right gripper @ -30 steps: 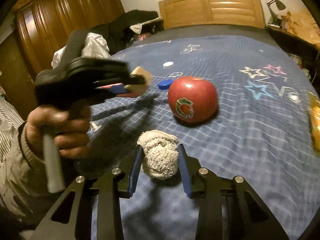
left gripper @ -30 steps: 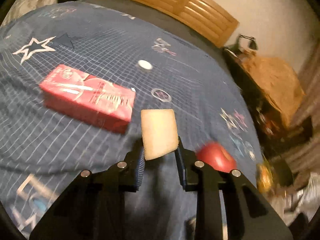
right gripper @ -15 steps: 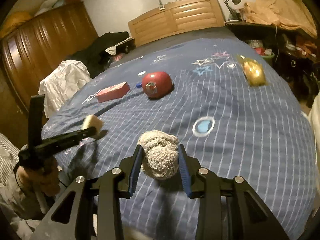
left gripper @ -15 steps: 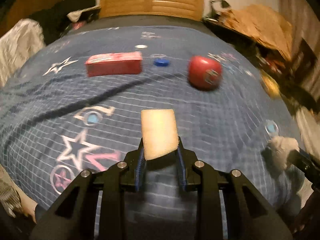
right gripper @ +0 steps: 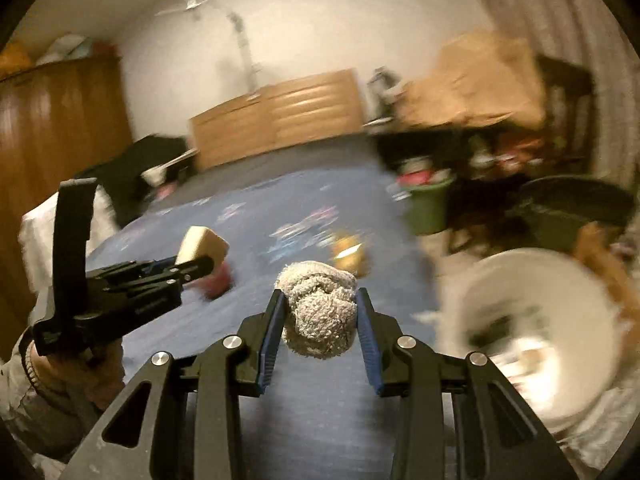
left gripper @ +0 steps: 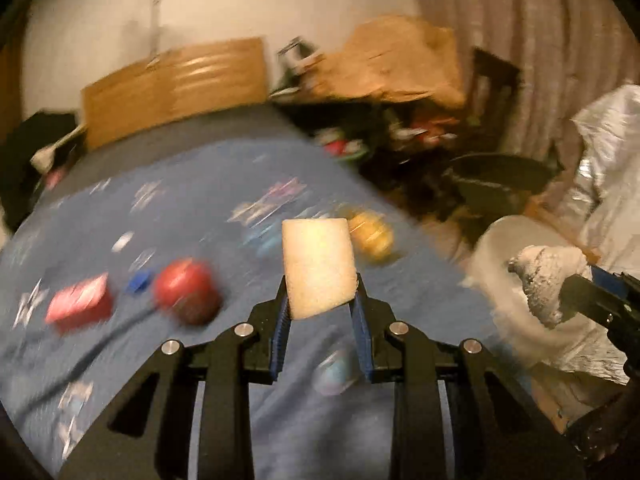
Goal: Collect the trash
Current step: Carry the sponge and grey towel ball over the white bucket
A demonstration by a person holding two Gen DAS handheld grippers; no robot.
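Presently, a pale sponge block (left gripper: 318, 266) is being clamped by the left gripper (left gripper: 320, 300), while a balled cloth (right gripper: 318, 312) is being pinched by the right gripper (right gripper: 320, 320) above the blue bedspread (left gripper: 224, 200).

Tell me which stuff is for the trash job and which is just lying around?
For the job:
- pale sponge block in the left claw
- balled-up grey cloth in the right claw
- white bin beside the bed

Just lying about, on the blue bedspread:
- red apple
- red box
- blue cap
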